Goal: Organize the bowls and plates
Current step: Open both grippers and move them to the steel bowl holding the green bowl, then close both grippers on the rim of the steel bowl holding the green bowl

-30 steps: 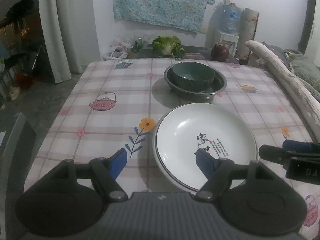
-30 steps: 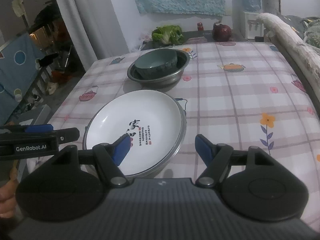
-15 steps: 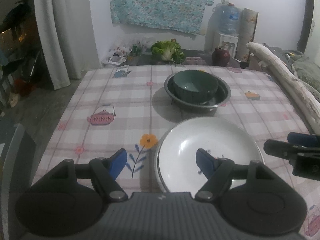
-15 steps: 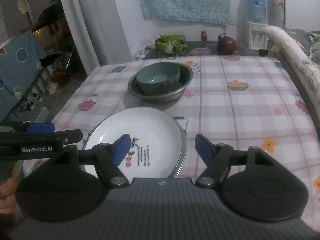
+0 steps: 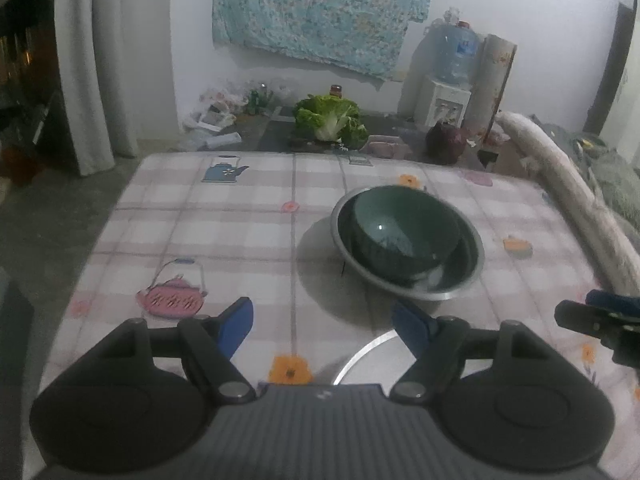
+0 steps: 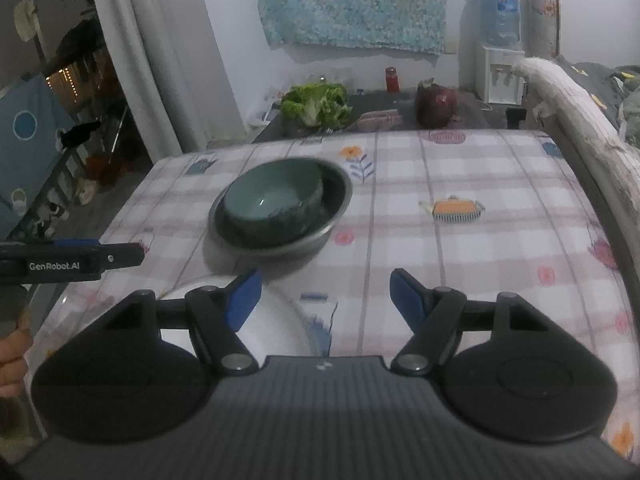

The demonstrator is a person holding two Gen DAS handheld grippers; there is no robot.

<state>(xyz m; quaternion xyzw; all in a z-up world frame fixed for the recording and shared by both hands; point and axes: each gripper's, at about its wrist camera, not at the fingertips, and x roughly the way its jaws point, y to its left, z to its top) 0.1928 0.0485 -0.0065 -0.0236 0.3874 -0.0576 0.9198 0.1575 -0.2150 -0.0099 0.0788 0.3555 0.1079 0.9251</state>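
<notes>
While both tools hang above the near end of the table, the left gripper [image 5: 322, 326] has its blue pads wide apart, gripping nothing; the right gripper [image 6: 325, 298] is equally spread and empty; "GenRobot.AI" reads on the left tool's side in the right wrist view; the white plate [image 6: 276, 330] lies just under the pads, mostly hidden, whereas a second ago its whole face with printed characters showed; farther off, the green bowl [image 5: 404, 232] sits inside the steel basin [image 5: 466, 276] on the checked tablecloth [image 6: 460, 216]; beyond the table lie a cabbage [image 6: 316, 104] and a water bottle [image 6: 498, 10].
</notes>
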